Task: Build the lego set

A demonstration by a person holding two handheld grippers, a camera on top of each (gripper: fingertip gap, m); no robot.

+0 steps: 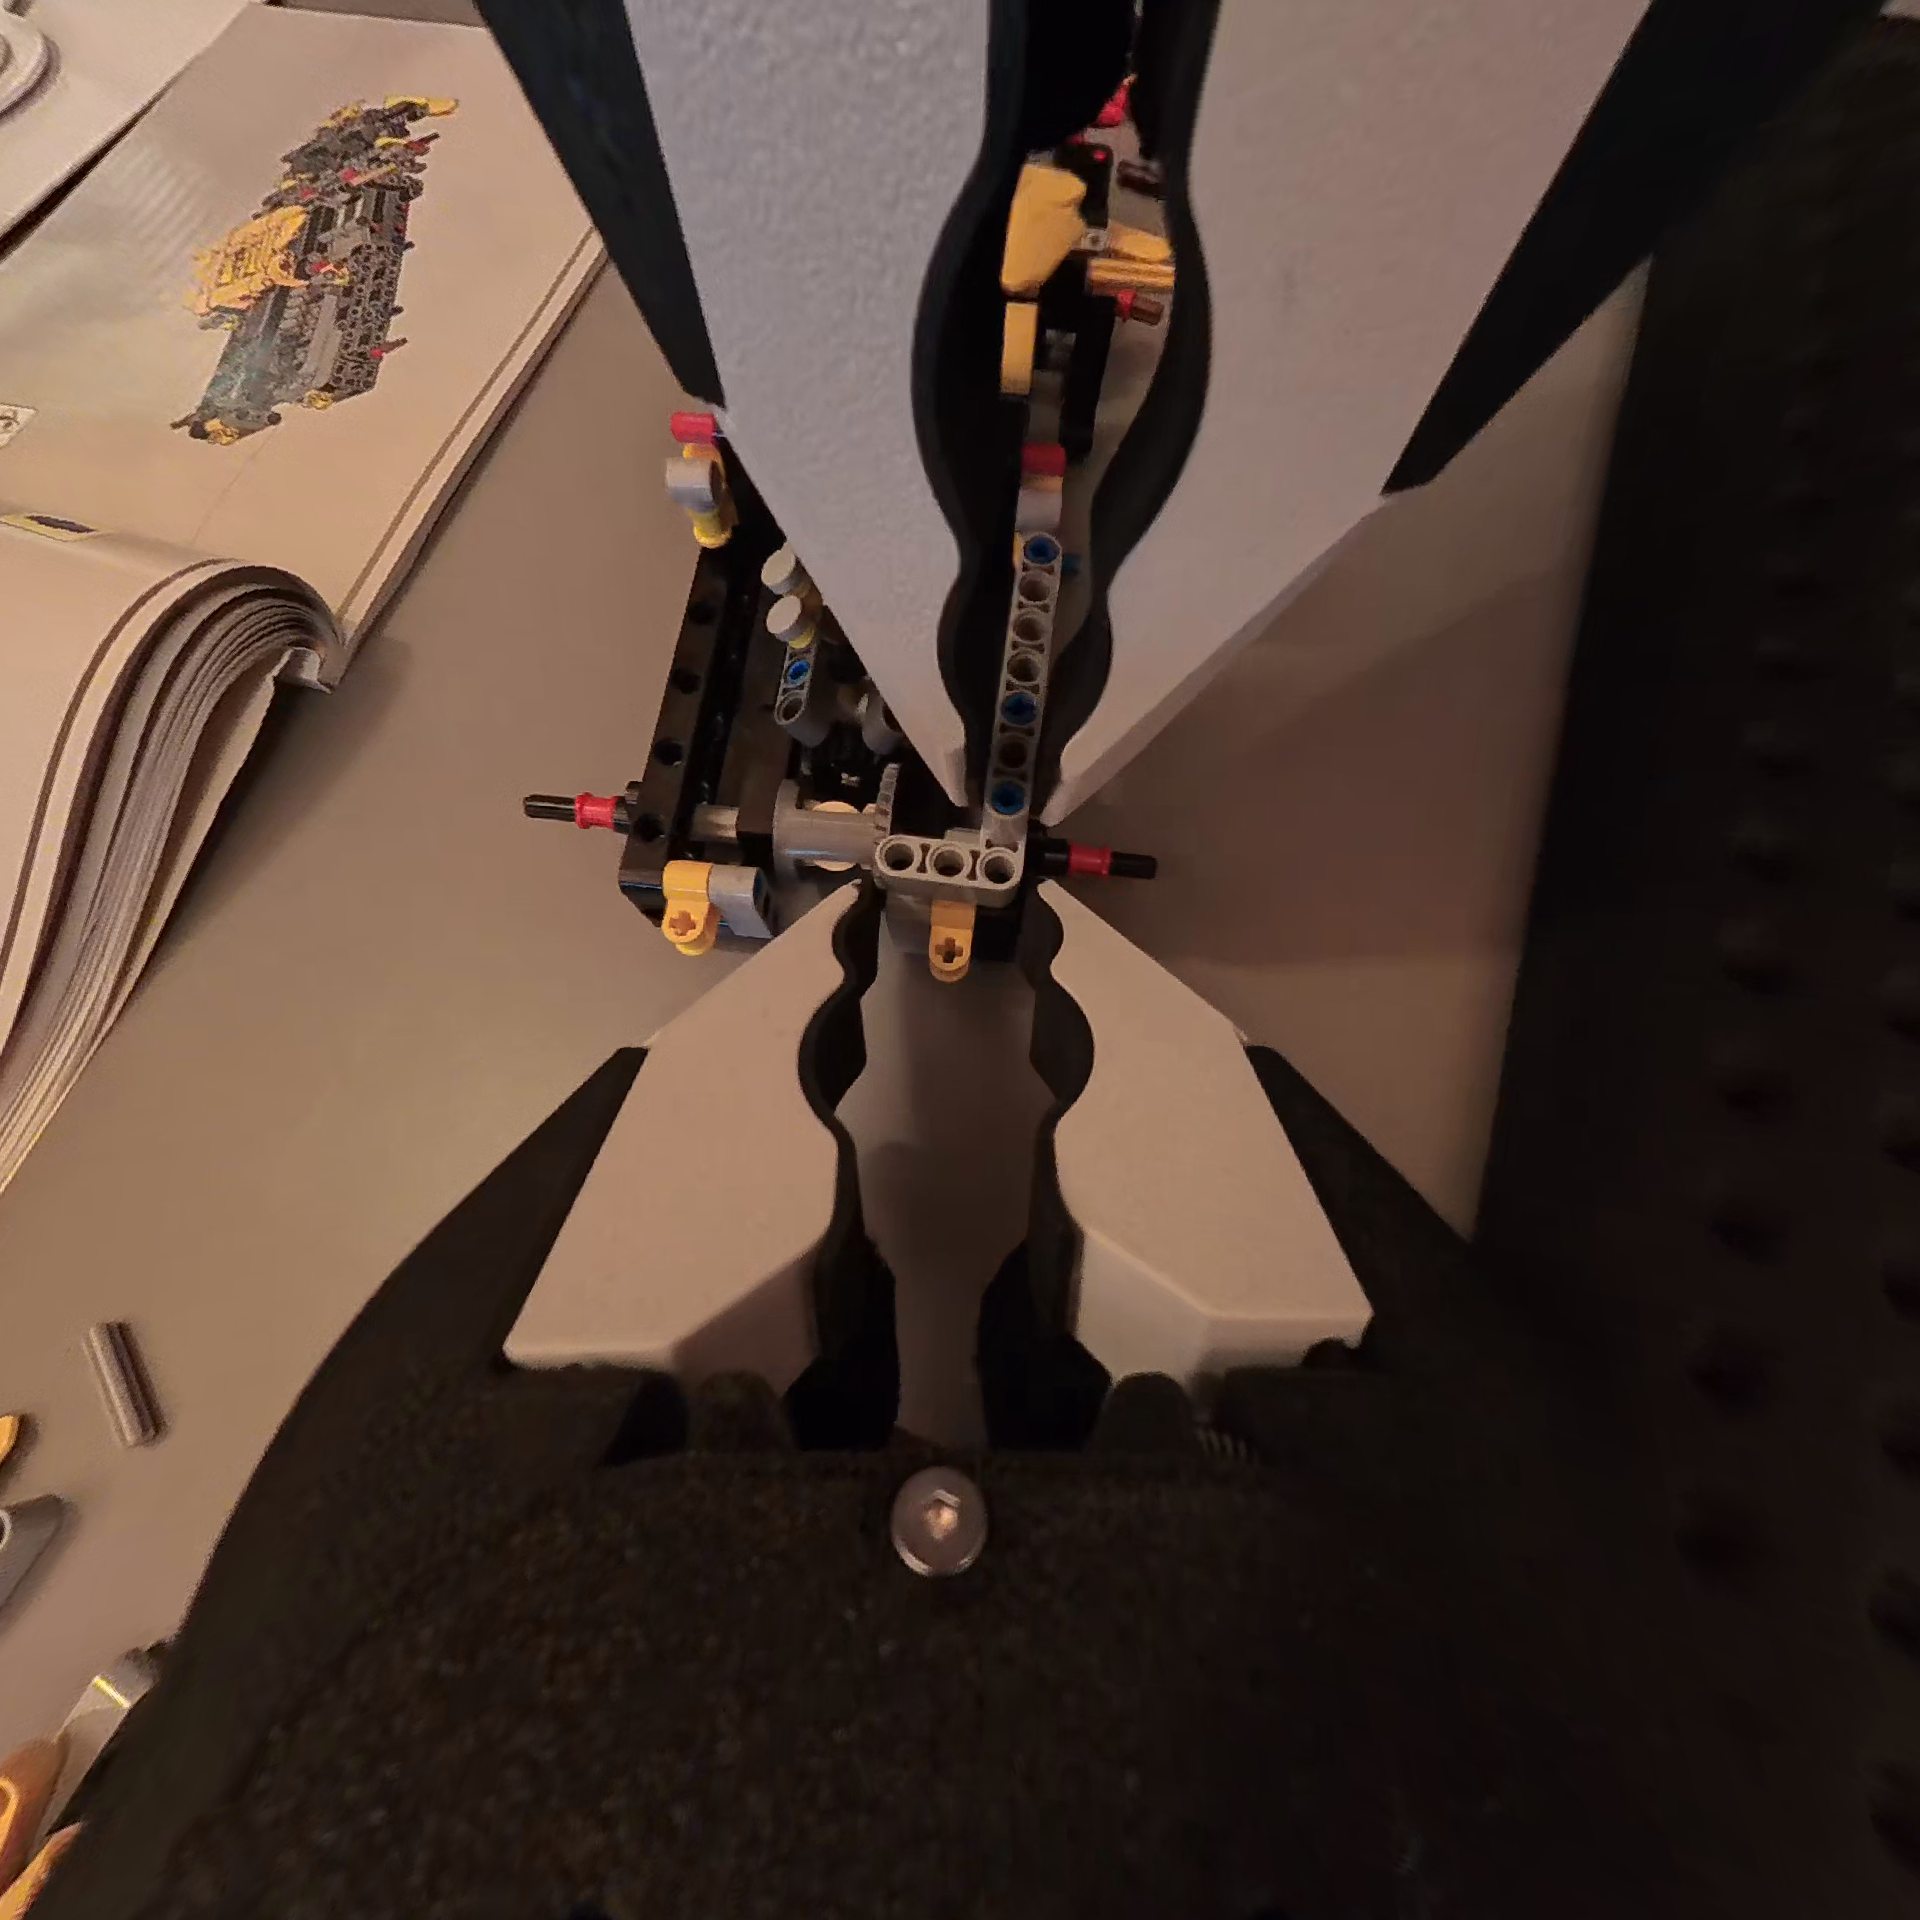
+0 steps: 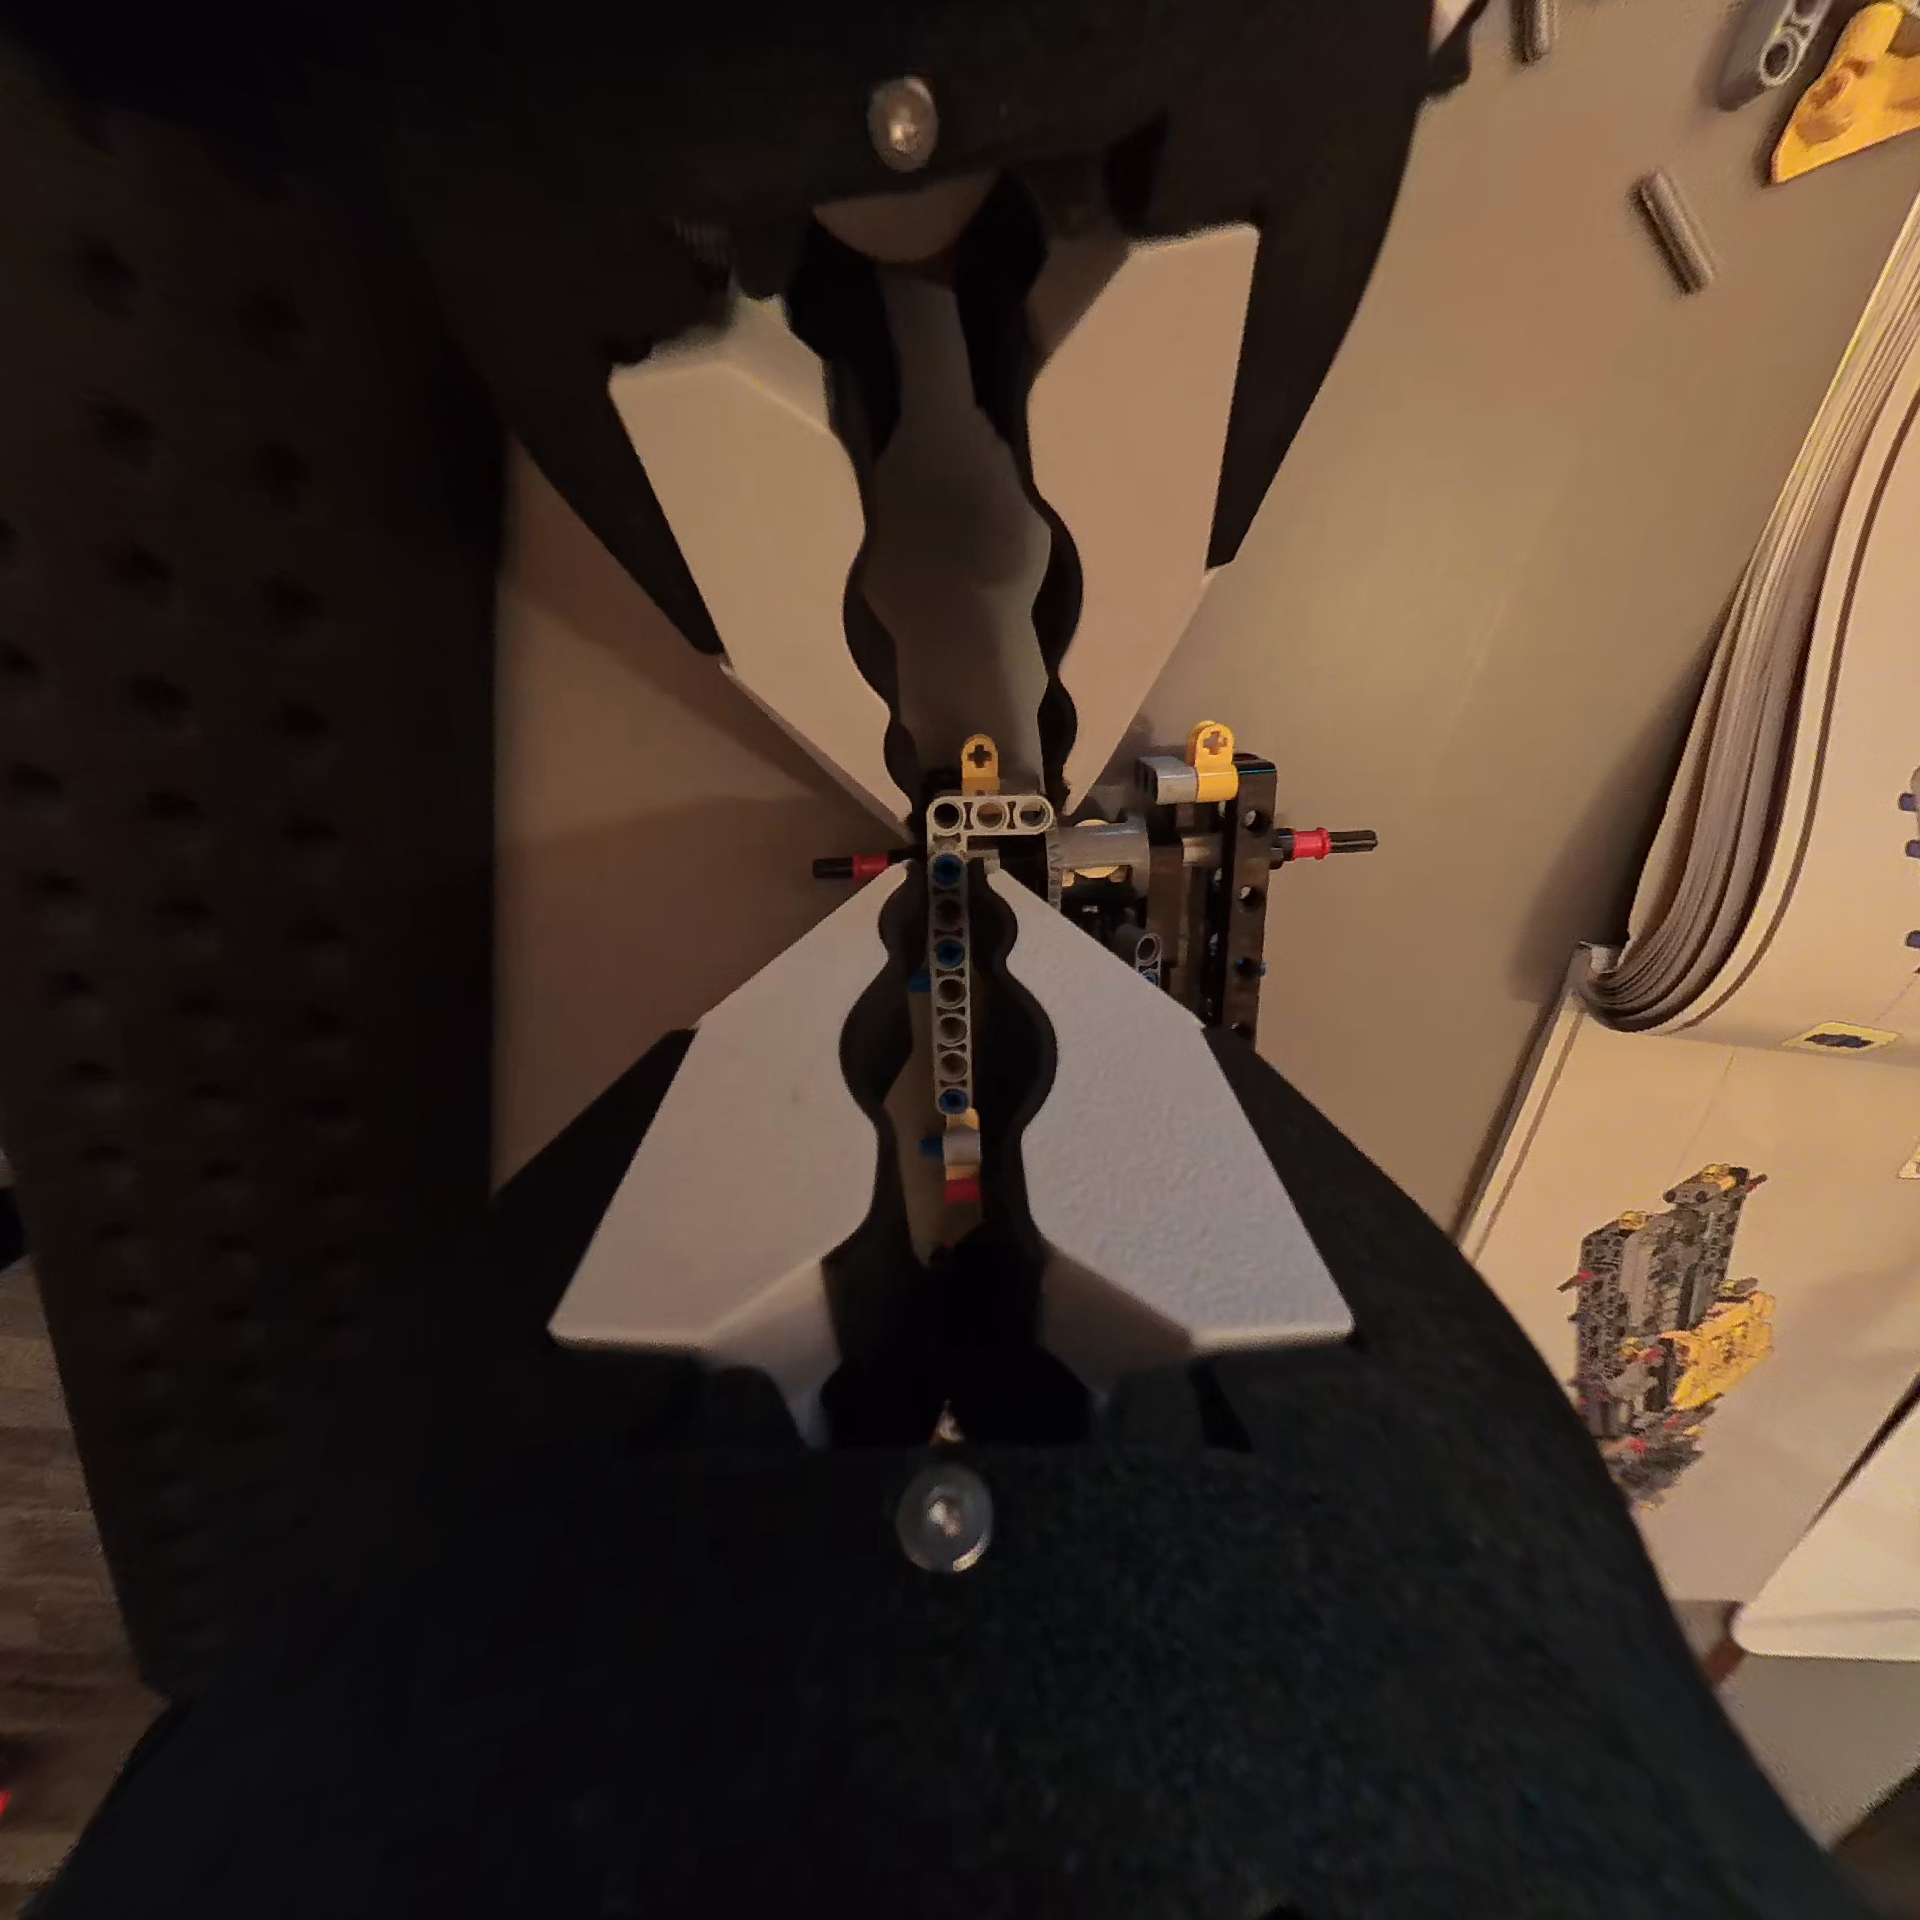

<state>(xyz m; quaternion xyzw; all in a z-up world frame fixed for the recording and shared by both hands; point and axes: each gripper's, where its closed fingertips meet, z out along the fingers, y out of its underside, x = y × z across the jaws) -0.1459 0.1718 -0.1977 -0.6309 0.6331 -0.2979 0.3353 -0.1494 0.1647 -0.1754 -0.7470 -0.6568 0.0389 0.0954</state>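
Left gripper (image 1: 948, 894) and right gripper (image 2: 951, 862) (facing) both pinch the lego frame (image 1: 831, 821).

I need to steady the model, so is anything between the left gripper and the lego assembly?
Nothing visible stands between them. The left gripper has its tips right at the near end of the lego assembly. The right gripper meets it from the opposite side, closed around the grey L-shaped beam.
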